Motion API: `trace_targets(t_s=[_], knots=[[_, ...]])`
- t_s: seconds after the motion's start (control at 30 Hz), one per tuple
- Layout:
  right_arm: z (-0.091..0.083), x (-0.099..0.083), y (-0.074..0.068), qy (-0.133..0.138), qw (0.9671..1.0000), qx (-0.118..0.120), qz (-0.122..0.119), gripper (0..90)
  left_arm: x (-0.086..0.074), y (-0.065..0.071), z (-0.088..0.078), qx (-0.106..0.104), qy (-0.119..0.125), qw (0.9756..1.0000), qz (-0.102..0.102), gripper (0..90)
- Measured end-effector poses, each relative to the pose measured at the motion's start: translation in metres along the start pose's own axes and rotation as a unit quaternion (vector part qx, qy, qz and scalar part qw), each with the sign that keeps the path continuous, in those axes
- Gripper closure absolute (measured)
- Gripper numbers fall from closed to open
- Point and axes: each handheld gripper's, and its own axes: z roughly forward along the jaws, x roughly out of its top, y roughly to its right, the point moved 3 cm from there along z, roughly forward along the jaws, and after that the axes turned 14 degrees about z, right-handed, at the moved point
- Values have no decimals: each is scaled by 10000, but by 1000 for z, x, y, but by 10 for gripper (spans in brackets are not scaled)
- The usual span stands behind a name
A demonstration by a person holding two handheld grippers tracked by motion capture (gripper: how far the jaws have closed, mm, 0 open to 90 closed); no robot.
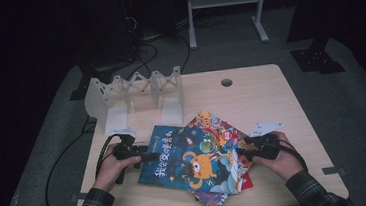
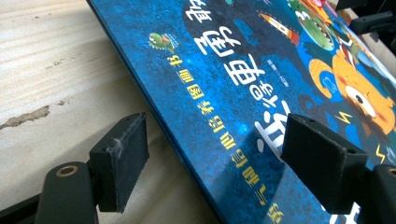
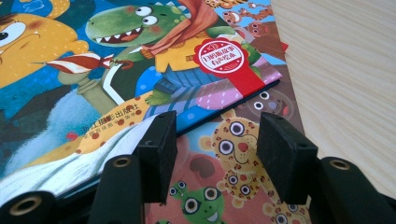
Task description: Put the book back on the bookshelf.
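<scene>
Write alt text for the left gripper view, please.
The left gripper has its two black jaws open astride the near edge of a blue picture book, one jaw over the cover and the other over the wooden table. Yellow Chinese lettering and cartoon monsters show on the cover.

Large yellow Chinese title characters on the cover of the blue picture book (image 1: 188, 160), top of the pile; smaller yellow line along the spine edge, "心品格培养图画书" in part. Red seal sticker (image 3: 222, 57) near the right edge: white characters, too small to make out.
</scene>
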Motion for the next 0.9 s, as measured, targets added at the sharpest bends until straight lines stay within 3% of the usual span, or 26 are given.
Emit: trace_targets(t_s=[0.13,0.53,0.73,0.8,0.9], knots=[[1,0,0,-6,10000,14,6,464,2,0,4,-102,53,9999,-21,223],[4,3,-3,-6,10000,39,22,465,6,-2,-1,-53,-65,9999,-88,258],[4,2,-3,7,10000,24,31,464,16,2,-17,-29,418,9991,-77,354],[4,2,-3,9,10000,17,41,464,21,5,-20,7,442,9990,11,358],[4,2,-3,4,10000,6,50,463,27,7,-25,-11,493,9988,-32,381]])
